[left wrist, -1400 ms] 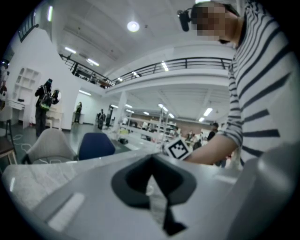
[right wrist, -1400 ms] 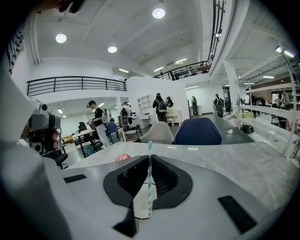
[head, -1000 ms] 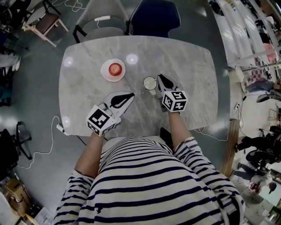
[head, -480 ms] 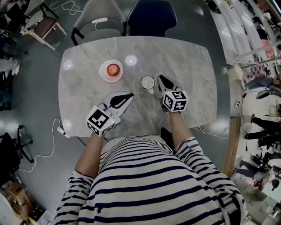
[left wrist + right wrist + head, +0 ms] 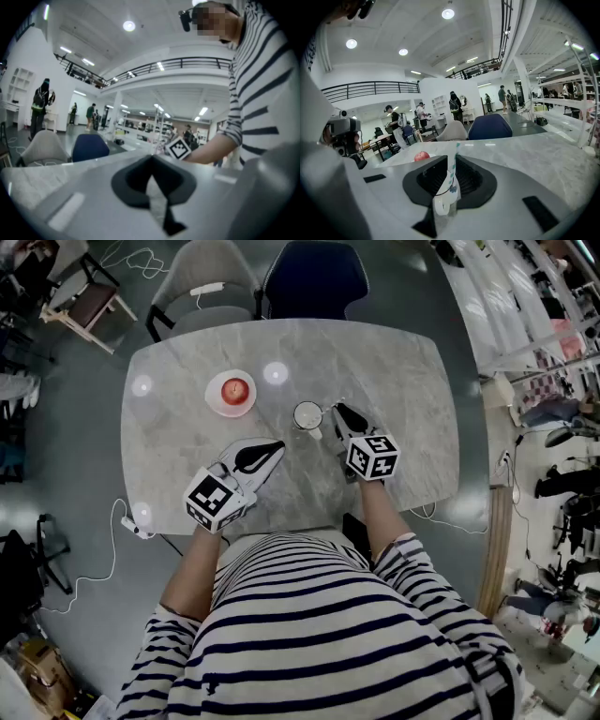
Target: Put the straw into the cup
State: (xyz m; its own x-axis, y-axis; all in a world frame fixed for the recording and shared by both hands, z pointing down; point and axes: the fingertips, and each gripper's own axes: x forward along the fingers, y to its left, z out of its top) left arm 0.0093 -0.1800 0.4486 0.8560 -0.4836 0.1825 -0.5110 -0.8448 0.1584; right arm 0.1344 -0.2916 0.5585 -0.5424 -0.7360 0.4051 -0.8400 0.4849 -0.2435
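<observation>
A small cup [image 5: 307,415] with a white handle stands mid-table, just left of my right gripper [image 5: 338,412]. In the right gripper view the jaws [image 5: 451,161] are shut on a teal-and-white striped straw [image 5: 452,169], which stands upright. Its lower end reaches the rim of the cup [image 5: 442,206] right below the jaws; whether it is inside I cannot tell. My left gripper [image 5: 275,444] rests nearer the table's front edge, apart from the cup. Its jaws [image 5: 151,158] are shut with nothing between them.
A red apple [image 5: 232,387] lies on a white plate [image 5: 215,401] at the back left of the marble table [image 5: 394,371]; the apple [image 5: 421,156] also shows beyond the right jaws. Two chairs [image 5: 314,277] stand behind the table. A white cable [image 5: 131,517] hangs at the table's left front.
</observation>
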